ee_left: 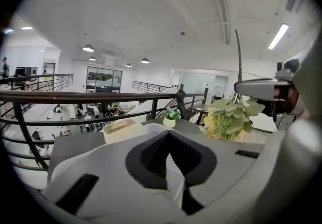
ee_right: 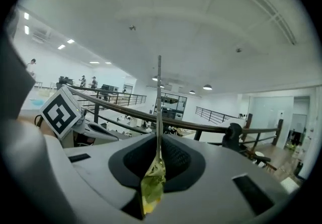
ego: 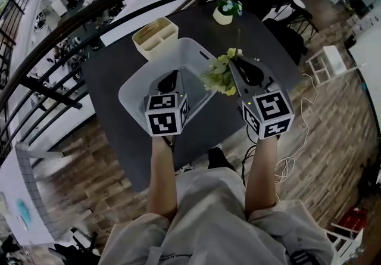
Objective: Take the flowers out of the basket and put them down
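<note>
Head view: potted plant [ego: 227, 9] behind flowers [ego: 221, 74]

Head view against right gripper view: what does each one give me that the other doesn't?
Only the head view shows the white basket on the dark table, the cream box, the potted plant, and the leafy heads of the flowers beside the right gripper. Only the right gripper view shows the jaws closed on the stem, with a leaf caught between them. Both show the left gripper and the railing.
</note>
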`<state>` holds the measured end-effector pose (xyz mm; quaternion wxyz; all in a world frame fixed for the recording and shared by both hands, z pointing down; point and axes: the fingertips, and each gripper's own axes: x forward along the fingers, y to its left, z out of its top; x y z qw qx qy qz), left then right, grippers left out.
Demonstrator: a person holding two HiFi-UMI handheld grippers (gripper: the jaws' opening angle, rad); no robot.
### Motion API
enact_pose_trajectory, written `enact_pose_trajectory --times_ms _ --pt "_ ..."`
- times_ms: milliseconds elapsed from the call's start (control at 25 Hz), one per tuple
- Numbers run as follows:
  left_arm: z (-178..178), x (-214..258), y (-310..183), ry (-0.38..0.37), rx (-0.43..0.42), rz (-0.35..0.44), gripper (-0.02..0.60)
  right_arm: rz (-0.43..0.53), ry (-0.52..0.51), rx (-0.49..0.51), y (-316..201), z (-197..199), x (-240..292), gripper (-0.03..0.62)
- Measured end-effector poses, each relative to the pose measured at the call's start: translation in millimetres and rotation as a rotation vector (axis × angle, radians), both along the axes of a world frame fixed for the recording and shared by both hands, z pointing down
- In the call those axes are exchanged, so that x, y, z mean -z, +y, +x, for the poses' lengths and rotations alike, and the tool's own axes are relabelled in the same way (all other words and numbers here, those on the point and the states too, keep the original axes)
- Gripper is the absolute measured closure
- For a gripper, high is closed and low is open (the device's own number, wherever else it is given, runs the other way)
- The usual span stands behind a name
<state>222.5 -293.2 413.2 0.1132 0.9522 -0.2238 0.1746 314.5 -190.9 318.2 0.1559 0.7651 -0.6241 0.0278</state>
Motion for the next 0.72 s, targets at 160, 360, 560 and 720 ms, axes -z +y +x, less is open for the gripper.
enact_pose_trajectory --times_ms 160,360,560,720 --pt "35.5 4.9 39.4 0.013 -0.114 0.0 0.579 -0.015 -0.063 -0.098 44.7 20.1 -14.4 0.54" --pt "78.6 0.0 88.8 0.034 -0.241 0.007 0.579 -0.064 -0.151 -0.212 96.9 42.7 -50.9 0.54" --pt "108.2 -7.3 140.0 0.036 -0.36 -0.013 0.578 -0.088 -0.256 -0.336 148.1 60.4 -84.6 0.54" --pt "118.2 -19.9 165.8 0.019 -0.406 -0.045 0.578 -0.113 -0.37 -0.413 168.7 67.4 -123.3 0.54"
